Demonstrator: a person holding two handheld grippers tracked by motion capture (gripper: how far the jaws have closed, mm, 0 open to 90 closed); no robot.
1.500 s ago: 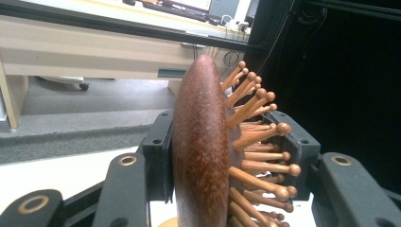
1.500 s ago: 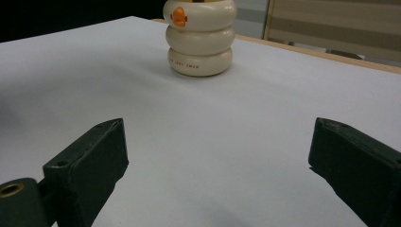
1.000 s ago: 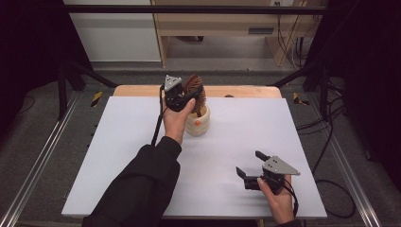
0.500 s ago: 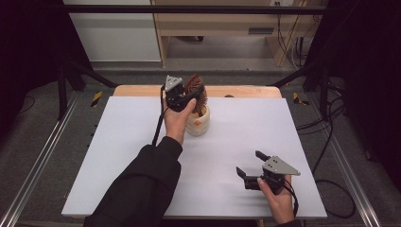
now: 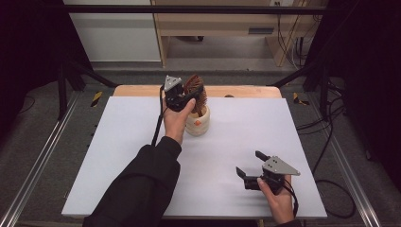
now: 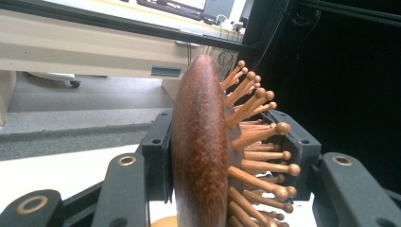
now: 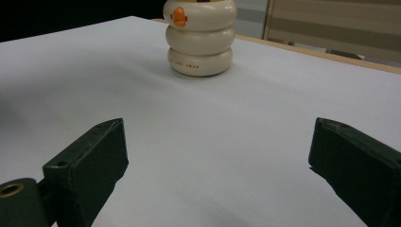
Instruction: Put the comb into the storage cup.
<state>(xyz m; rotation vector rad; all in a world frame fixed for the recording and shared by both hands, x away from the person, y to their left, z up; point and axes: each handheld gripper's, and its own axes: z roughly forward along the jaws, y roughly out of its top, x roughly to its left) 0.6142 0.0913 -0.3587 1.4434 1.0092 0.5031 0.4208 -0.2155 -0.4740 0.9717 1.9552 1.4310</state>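
Observation:
A brown wooden hairbrush (image 5: 196, 90) with wooden pins stands head-up in a cream ribbed holder (image 5: 197, 124) at the table's back middle. My left gripper (image 5: 185, 97) is shut on the brush head; in the left gripper view the brush (image 6: 203, 151) sits upright between the two jaws, its pins pointing right. The holder's rim (image 6: 165, 221) peeks out below it. My right gripper (image 5: 249, 166) rests open near the front right of the table, nothing between its jaws. The right gripper view looks across the white surface to the holder (image 7: 200, 38), which bears an orange mark.
The white tabletop (image 5: 118, 142) has a wooden strip (image 5: 246, 91) along its back edge. Metal rails (image 5: 38, 161) run along both sides. A wooden cabinet (image 5: 213, 23) and cables stand behind the table.

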